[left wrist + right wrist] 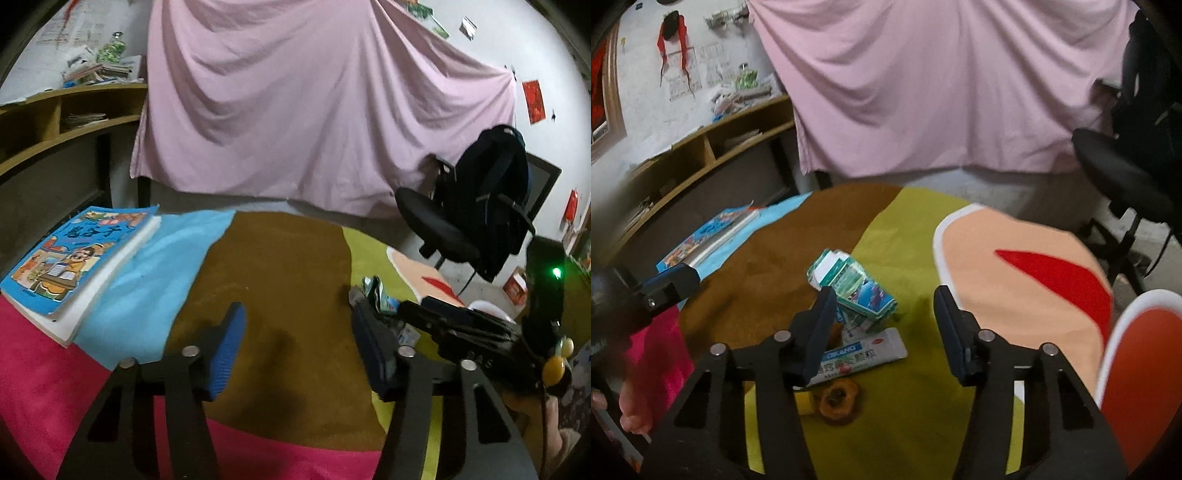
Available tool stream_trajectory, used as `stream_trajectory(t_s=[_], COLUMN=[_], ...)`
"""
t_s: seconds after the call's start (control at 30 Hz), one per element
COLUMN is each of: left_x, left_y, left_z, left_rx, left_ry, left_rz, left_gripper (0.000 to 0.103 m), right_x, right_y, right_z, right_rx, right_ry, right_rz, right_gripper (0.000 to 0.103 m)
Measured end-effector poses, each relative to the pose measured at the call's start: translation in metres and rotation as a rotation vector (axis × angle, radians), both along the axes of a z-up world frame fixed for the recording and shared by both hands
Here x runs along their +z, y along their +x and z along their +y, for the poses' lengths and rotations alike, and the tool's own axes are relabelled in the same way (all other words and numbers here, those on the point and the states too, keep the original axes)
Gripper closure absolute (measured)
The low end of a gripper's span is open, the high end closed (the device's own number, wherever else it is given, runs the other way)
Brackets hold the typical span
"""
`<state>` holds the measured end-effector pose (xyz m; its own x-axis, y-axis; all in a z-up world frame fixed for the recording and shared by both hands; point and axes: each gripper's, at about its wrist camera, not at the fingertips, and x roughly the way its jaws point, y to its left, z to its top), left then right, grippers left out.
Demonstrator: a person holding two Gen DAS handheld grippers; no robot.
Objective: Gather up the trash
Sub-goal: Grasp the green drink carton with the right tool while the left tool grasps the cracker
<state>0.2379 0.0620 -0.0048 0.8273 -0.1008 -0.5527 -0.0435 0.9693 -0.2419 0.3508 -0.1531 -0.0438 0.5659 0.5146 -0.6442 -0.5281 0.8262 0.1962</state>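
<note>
Nearby, right gripper [882,295] fingers apart, nothing clamped; crushed carton [855,288] and white sachet [864,352] lie between them on yellow-green mat [908,413], brown ring-shaped scrap [838,402] closer. Left gripper [295,332] fingers apart over brown patch, empty. Farther left, blue book [74,258]. Behind, pink sheet [314,103].

A crushed green-and-blue carton [855,286] is lying tilted on the mat where brown meets yellow-green, its white top end pointing away. Just nearer, a flat white sachet [862,356] with a blue band and printed text is lying across the yellow-green part. A brown, ring-shaped scrap [839,401] is sitting just beyond the sachet's near edge.
</note>
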Motion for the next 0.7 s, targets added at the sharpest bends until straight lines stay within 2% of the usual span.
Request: stream_trajectory(t_s=[0.1,0.17,0.27,0.37,0.53,0.57,0.7], left_x=[-0.003,-0.005,-0.009,-0.010,-0.013,-0.014,-0.014], left_y=[0.007,0.011,0.019,0.024,0.032,0.034,0.047], left_z=[-0.006,-0.012,-0.020,-0.028,-0.041,-0.044,-0.058], left_rx=[-0.034,-0.056,-0.102,-0.148,-0.217,-0.228,-0.269], left_ry=[0.015,0.028,0.043,0.055,0.049,0.045,0.063], left_rz=[0.030,0.051,0.082,0.107,0.147,0.157,0.188], left_gripper=[0.062,0.068,0.070,0.070,0.071,0.072,0.076], right_x=[-0.005,-0.008,-0.007,-0.005,0.000,0.002,0.006], right_y=[0.009,0.011,0.009,0.009,0.004,0.002,-0.002], right_z=[0.001,0.001,0.001,-0.001,-0.012,-0.017,-0.032], right_rx=[0.018,0.034,0.046,0.048,0.027,0.016,-0.016], right_ry=[0.028,0.043,0.053,0.063,0.092,0.096,0.120], right_rz=[0.052,0.079,0.077,0.075,0.057,0.048,0.036], right_gripper=[0.031,0.043,0.056,0.061,0.063,0.066,0.067])
